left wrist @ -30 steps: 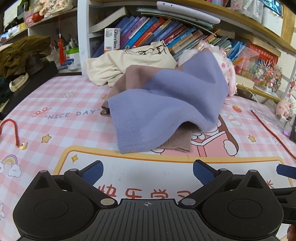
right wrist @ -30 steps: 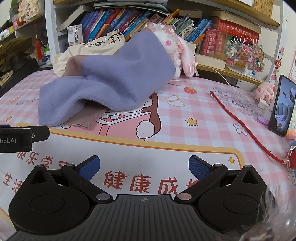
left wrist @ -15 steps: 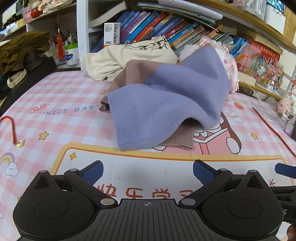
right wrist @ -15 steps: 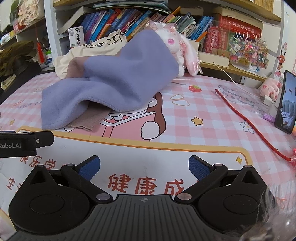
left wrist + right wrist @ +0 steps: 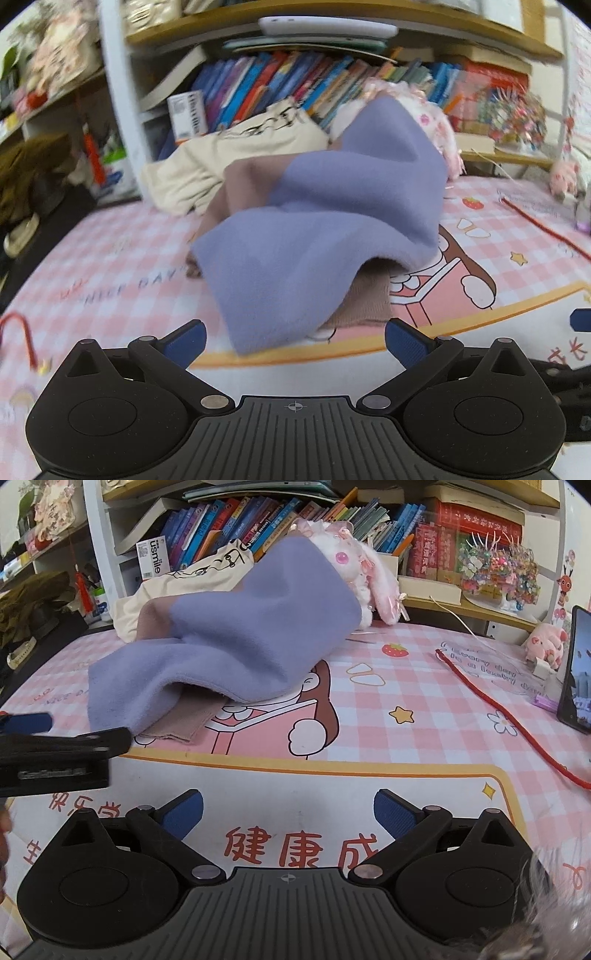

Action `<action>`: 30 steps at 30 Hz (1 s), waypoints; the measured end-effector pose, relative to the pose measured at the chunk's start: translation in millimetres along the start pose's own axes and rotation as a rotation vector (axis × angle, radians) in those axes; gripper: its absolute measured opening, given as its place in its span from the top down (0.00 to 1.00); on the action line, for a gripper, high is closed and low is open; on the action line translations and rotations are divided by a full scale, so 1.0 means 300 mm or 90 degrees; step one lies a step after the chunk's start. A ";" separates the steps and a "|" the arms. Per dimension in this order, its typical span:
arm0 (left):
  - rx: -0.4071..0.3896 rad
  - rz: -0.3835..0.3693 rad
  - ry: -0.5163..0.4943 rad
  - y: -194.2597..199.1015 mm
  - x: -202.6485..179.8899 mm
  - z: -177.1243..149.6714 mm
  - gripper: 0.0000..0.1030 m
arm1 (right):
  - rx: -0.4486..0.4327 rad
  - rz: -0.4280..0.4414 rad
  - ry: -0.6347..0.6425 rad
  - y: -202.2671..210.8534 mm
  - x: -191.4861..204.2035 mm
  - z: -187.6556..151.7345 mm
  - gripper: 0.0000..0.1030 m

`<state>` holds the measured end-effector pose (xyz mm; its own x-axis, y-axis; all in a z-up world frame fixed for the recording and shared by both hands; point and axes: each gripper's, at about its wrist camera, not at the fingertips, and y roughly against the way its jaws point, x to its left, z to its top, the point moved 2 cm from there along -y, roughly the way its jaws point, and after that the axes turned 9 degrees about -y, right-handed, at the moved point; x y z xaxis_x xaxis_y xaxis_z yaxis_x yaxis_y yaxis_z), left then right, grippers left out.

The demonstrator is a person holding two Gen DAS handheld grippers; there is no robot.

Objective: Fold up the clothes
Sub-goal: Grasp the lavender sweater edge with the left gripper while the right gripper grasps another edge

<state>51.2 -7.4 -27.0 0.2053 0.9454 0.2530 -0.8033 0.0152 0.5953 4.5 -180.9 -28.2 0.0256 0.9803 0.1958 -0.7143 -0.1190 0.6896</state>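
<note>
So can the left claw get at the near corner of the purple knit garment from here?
Probably yes: the left claw is open, and the purple knit garment has its corner lying just ahead on the mat, with nothing between them.

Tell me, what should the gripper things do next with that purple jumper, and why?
Probably ease the left gripper forward to the purple sweater's near hem. Both grippers are open and empty, the right gripper too, and the sweater lies crumpled and unfolded on the pink mat, just ahead of the left one.
</note>
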 end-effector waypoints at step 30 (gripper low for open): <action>-0.055 0.005 -0.014 0.096 0.060 0.153 0.94 | 0.033 0.137 -0.129 0.007 -0.124 0.045 0.03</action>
<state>57.5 -4.9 29.6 0.2108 0.9382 0.2743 -0.8502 0.0375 0.5251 11.4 -219.8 -24.6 0.0208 0.8806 0.4733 -0.6822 -0.3336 0.6506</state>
